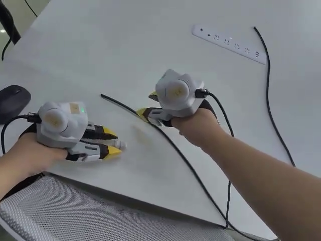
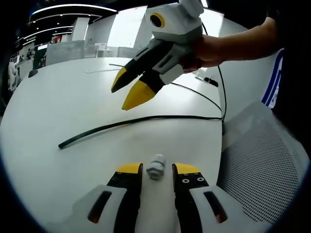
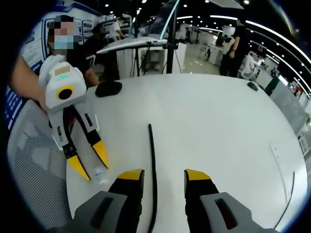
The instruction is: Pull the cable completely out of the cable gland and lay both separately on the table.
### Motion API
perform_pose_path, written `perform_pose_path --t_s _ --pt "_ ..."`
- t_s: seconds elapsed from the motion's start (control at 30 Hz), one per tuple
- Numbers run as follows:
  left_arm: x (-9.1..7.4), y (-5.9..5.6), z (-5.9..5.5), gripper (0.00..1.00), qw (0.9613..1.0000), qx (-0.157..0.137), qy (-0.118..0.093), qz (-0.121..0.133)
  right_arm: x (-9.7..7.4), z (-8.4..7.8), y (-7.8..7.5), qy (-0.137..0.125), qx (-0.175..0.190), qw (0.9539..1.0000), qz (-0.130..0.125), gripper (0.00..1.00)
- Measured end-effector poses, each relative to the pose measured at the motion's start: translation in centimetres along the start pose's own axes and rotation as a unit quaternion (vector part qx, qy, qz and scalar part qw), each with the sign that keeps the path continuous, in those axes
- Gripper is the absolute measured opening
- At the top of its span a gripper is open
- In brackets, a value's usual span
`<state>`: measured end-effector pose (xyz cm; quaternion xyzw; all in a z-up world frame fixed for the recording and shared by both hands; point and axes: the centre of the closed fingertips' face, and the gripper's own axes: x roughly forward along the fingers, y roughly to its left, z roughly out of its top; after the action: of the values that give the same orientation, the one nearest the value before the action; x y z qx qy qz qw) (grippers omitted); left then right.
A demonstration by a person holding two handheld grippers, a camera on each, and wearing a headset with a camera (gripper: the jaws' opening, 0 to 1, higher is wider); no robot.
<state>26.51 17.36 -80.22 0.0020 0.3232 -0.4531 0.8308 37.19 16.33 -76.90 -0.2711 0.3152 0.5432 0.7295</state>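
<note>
A thin black cable (image 1: 165,138) lies on the white table (image 1: 125,40), free of the gland, its loose end pointing up-left. In the right gripper view the cable (image 3: 152,160) runs between the open jaws of my right gripper (image 3: 164,174), which is low over it (image 1: 147,104). The small white cable gland (image 2: 156,166) rests on the table between the yellow tips of my left gripper (image 2: 157,171). Its jaws stand apart with a gap on each side of the gland. In the head view the gland (image 1: 122,145) sits at the tips of the left gripper (image 1: 114,141), near the table's front edge.
A white power strip (image 1: 228,43) lies at the back right with its own black lead (image 1: 268,100) trailing toward me. A dark mouse (image 1: 12,100) sits at the far left. A grey mesh chair (image 1: 75,211) lies below the table's front edge.
</note>
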Motion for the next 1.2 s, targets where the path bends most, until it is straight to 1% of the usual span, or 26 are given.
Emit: perform_pose_path --t_s 0.1,0.13,0.17,0.2,0.27,0.3,0.43,0.53,0.6,0.63,0.73,0.77,0.87,0.93,1.03,1.07,1.1,1.13,1.2 --pt "-0.1 0.0 0.1 0.29 1.0 -0.001 0.001 0.005 -1.3 0.0 -0.3 -0.007 0.005 0.9999 -0.01 0.32" --pt "-0.2 -0.2 0.5 0.3 0.9999 -0.009 -0.005 0.005 -1.8 -0.1 -0.5 -0.01 0.008 0.9998 -0.015 0.33" --pt "-0.3 -0.3 0.8 0.3 0.9999 -0.009 -0.012 0.005 -2.1 -0.1 -0.6 -0.013 0.012 0.9997 -0.018 0.34" --pt "-0.4 -0.3 0.9 0.31 0.9998 -0.012 -0.014 0.005 -2.6 -0.2 -0.8 -0.018 0.021 0.9994 -0.021 0.35" --pt "-0.4 -0.4 1.0 0.33 0.9998 -0.012 -0.013 0.006 -3.6 -0.1 -1.0 -0.026 0.032 0.9989 -0.024 0.37" --pt "-0.5 -0.5 1.0 0.34 0.9999 -0.01 -0.012 0.006 -3.8 0.0 -1.0 -0.029 0.033 0.9987 -0.025 0.38" --pt "-1.0 -0.7 1.2 0.38 0.9999 -0.01 -0.011 0.007 -6.0 0.1 -1.1 -0.046 0.049 0.9973 -0.029 0.42" --pt "-1.5 -0.8 1.5 0.41 0.9998 -0.014 -0.011 0.009 -7.8 0.1 -0.9 -0.063 0.061 0.9955 -0.034 0.46" --pt "-1.8 -0.9 1.7 0.42 0.9998 -0.014 -0.012 0.01 -9.0 -0.1 -0.7 -0.065 0.069 0.9948 -0.037 0.47" --pt "-2.0 -1.0 1.9 0.43 0.9997 -0.015 -0.014 0.011 -9.5 -0.1 -0.7 -0.07 0.068 0.9943 -0.041 0.48" --pt "-2.6 -1.1 2.7 0.46 0.9992 -0.025 -0.029 0.014 -11.0 -0.2 -0.3 -0.079 0.078 0.9928 -0.045 0.5" --pt "-2.9 -1.4 3.0 0.48 0.9989 -0.026 -0.035 0.013 -11.6 -0.3 -0.2 -0.084 0.081 0.992 -0.049 0.51" --pt "-3.3 -1.9 3.1 0.51 0.9991 -0.026 -0.032 0.012 -12.9 -0.7 0.0 -0.094 0.092 0.9898 -0.054 0.53" --pt "-3.6 -2.4 3.2 0.52 0.9992 -0.023 -0.031 0.012 -13.9 -1.0 0.2 -0.106 0.103 0.9872 -0.059 0.54" --pt "-4.3 -2.9 3.3 0.54 0.9992 -0.022 -0.031 0.012 -15.7 -1.8 0.5 -0.124 0.121 0.9824 -0.068 0.57" --pt "-4.3 -2.9 3.3 0.55 0.9992 -0.022 -0.031 0.013 -15.9 -1.9 0.6 -0.127 0.124 0.9818 -0.068 0.59" --pt "-4.6 -3.0 3.4 0.56 0.9992 -0.022 -0.031 0.016 -16.6 -2.2 0.8 -0.135 0.129 0.9798 -0.071 0.6" --pt "-4.9 -3.3 3.6 0.56 0.9991 -0.021 -0.033 0.017 -17.2 -2.7 0.9 -0.138 0.137 0.978 -0.075 0.61" --pt "-5.4 -3.2 4.1 0.58 0.9986 -0.015 -0.042 0.027 -18.1 -3.6 1.0 -0.147 0.15 0.9745 -0.08 0.63"
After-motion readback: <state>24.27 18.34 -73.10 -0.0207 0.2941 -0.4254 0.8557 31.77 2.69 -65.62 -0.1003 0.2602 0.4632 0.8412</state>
